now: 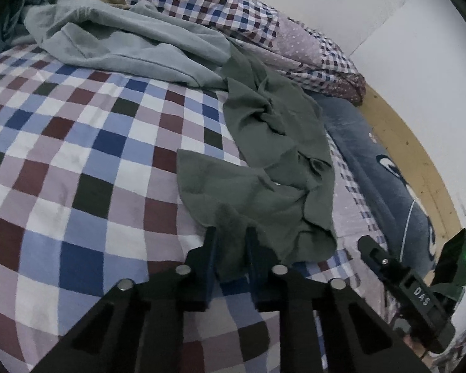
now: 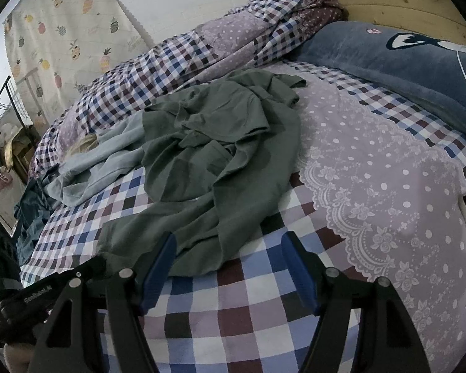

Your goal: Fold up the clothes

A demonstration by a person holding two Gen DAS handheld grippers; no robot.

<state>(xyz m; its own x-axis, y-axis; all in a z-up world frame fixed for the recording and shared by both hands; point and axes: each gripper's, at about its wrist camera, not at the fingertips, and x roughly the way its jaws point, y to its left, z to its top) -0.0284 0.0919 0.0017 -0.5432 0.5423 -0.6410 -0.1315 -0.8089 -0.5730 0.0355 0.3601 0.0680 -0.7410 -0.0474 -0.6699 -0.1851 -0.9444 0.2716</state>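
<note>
Open checked bed near the foot; clutter along the far side and head.

The checked bedsheet (image 1: 77, 161) lies bare and flat across its near and left stretch, open to a gripper; the crumpled green garment (image 2: 220, 143) sprawls over the middle, its near hem pinched between the left gripper (image 1: 231, 242) fingers; the right gripper (image 2: 228, 248) hangs with its jaws spread over the hem and bare sheet; beyond the green garment a pale grey garment (image 1: 133, 46) is heaped; the rolled checked quilt (image 2: 177, 59) walls the far edge; the blue pillow (image 2: 404, 71) blocks the head end against the wooden headboard (image 2: 413, 6); the dotted lilac band (image 2: 388, 171) beside the pillow lies clear.
</note>
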